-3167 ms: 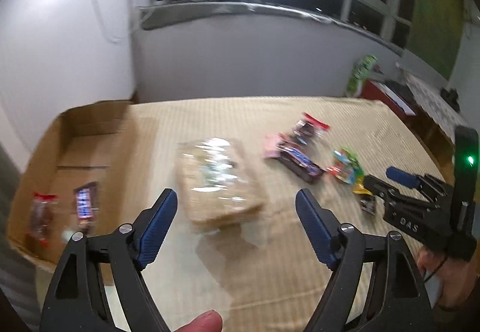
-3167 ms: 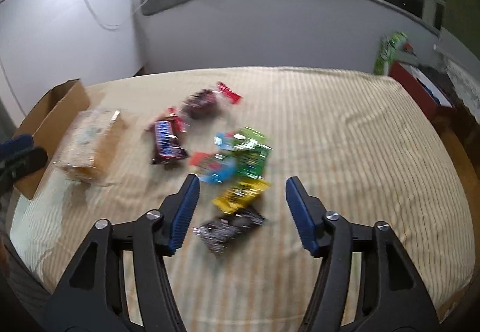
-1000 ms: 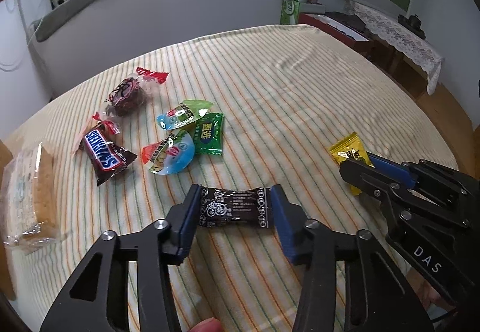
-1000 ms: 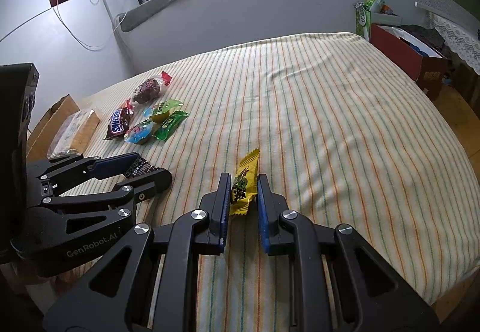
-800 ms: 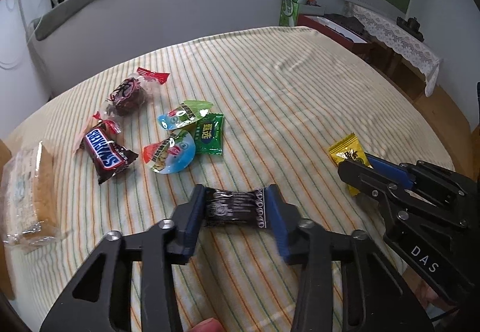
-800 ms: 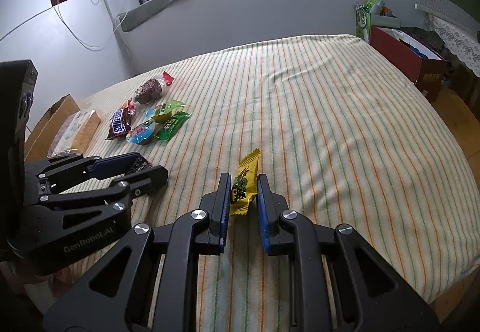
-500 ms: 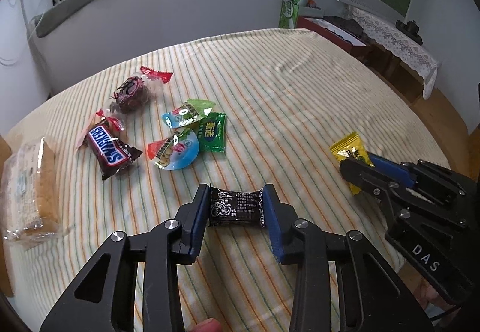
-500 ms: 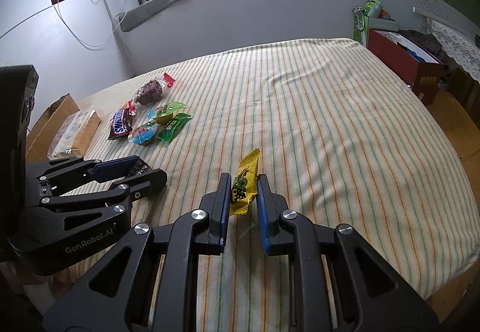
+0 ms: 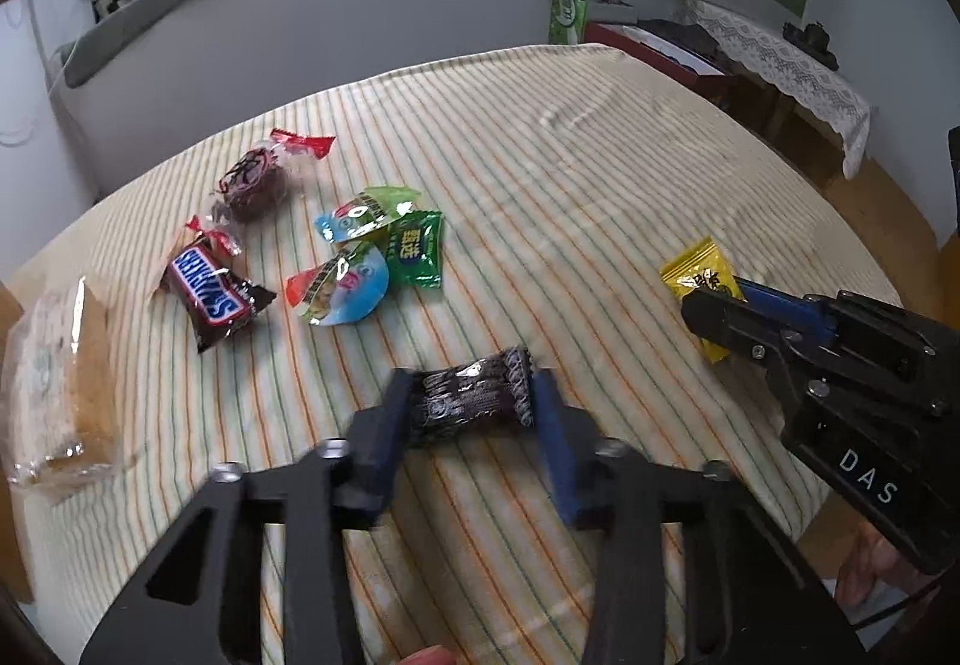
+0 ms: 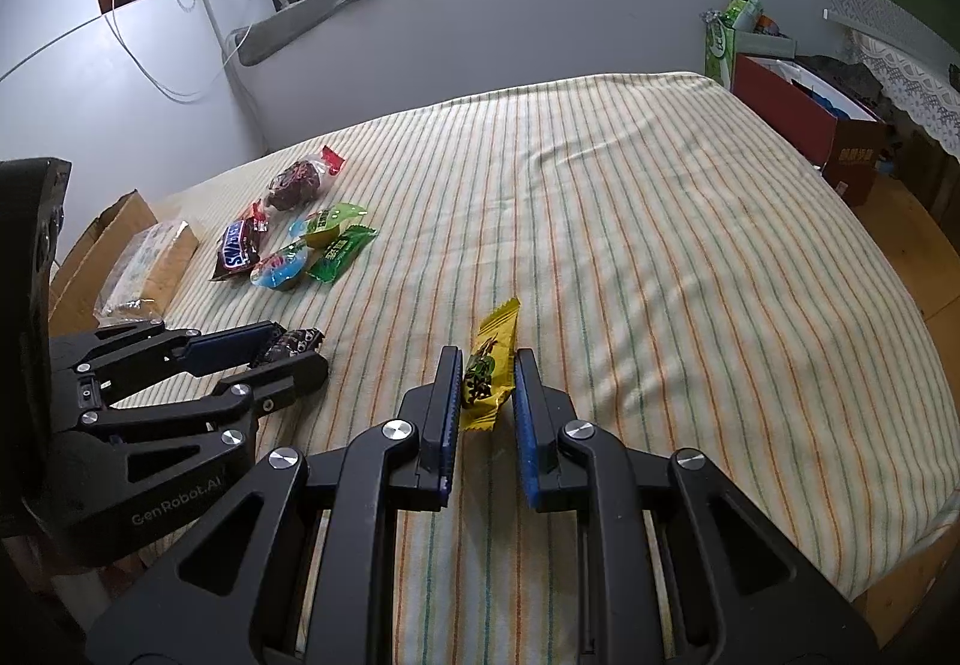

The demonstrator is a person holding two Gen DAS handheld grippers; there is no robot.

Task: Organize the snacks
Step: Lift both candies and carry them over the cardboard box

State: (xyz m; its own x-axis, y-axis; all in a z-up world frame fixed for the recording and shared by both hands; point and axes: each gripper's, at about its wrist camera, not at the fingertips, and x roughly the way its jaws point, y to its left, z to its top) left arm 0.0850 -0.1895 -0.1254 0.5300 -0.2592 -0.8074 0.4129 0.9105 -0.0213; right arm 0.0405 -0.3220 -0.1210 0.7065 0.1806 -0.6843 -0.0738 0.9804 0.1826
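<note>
While both hands are parked low over the striped bedspread point(image 10: 660, 221), each one has already got its own snack pinched. The left gripper point(image 9: 471, 413) has just been closing, and its blue pads now press on the two crimped ends of the black wrapped candy point(image 9: 474, 395), which sits crosswise between them at the near edge of the bed. Grabbing it end to end makes sense to me, since the wrapper is long and would probably slide out of a side pinch.

Over on the right, the right gripper point(image 10: 486, 395) is clamped tight on the yellow packet point(image 10: 489, 365). It's held by its near half, standing on edge, with the far tip poking out past the fingers.

Everything else is bunched up on the far left: the Snickers bar point(image 9: 210, 293), the dark red-tied candy point(image 9: 255, 179), two round jelly cups point(image 9: 342, 287) and a green sachet point(image 9: 417, 248) overlapping each other. A wrapped cake slice point(image 9: 54, 371) lies further left, right next to a cardboard box point(image 10: 102, 245) at the bed's left edge.

My guess is the box is where it all ends up, so picking up the two strays closest to the person first, one per hand, saves a trip. Both still look low against the cloth, not lifted yet as far as I can tell.
</note>
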